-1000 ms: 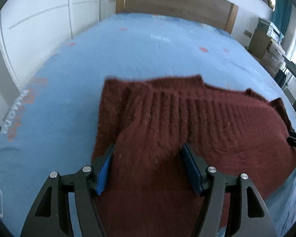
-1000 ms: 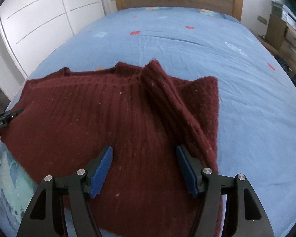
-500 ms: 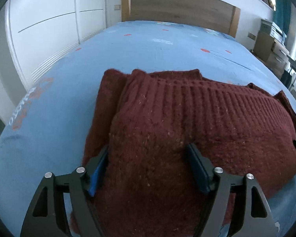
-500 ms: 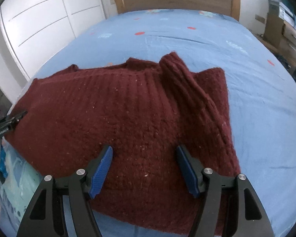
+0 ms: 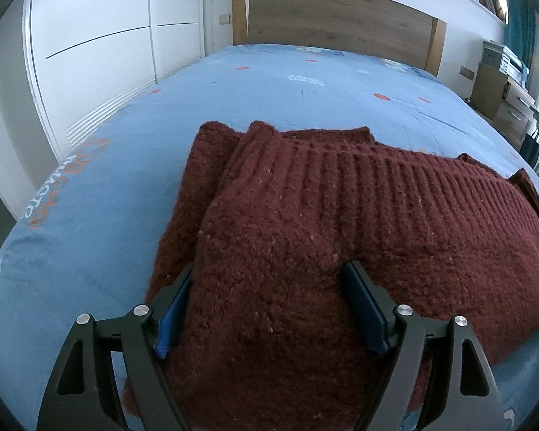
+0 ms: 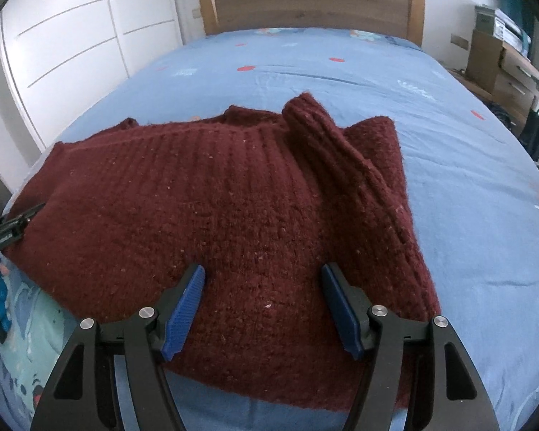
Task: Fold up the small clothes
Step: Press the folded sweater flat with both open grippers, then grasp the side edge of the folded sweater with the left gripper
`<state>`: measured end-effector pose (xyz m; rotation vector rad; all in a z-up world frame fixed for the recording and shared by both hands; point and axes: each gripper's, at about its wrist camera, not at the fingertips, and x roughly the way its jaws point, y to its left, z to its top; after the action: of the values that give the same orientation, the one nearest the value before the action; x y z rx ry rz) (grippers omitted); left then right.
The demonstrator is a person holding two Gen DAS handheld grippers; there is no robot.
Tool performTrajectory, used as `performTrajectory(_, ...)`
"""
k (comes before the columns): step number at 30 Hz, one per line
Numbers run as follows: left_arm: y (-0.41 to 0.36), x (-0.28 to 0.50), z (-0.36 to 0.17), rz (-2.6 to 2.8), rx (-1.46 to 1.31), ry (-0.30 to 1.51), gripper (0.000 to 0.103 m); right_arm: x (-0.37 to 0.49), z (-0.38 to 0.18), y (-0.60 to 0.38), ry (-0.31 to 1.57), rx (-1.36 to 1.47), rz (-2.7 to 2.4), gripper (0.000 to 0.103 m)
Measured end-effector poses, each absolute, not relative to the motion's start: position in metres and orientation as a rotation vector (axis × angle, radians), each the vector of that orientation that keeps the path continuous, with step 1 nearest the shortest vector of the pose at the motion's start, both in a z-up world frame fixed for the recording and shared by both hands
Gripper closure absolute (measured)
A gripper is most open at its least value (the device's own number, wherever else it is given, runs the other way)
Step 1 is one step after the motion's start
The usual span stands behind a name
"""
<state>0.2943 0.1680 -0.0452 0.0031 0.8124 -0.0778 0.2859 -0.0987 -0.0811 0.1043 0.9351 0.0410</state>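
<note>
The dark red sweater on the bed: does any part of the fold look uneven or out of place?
Yes. On the sweater, one ribbed flap at its right side stands up in a ridge instead of lying flat on the blue bedsheet.

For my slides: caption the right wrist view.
Open right gripper hovers over a dark red knit sweater folded on a blue bedsheet.

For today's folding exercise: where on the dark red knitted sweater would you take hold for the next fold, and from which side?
Probably the ribbed band standing up in a ridge on the sweater. It lies nearer the right gripper, whose jaws are open, so come from the near edge on that side. A raised fold gives the pads something to close on; flat knit does not.
</note>
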Motion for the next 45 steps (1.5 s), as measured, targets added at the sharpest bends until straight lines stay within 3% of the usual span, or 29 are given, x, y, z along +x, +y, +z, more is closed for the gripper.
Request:
performTrajectory(21,0.172,0.287,-0.035,-0.084,-0.029,0.861,0.025,0.28,-0.077,-0.099,0.957,0.112,0.019,0.033)
performTrajectory(32,0.226,0.254,-0.022,-0.105,-0.368,0.942,0.026,0.233,-0.066,-0.105,0.99,0.113,0.033,0.033)
performTrajectory(45,0.259,0.239,-0.046,-0.095,-0.822,0.972,0.026,0.186,-0.066,-0.118,0.99,0.219,0.028,0.033)
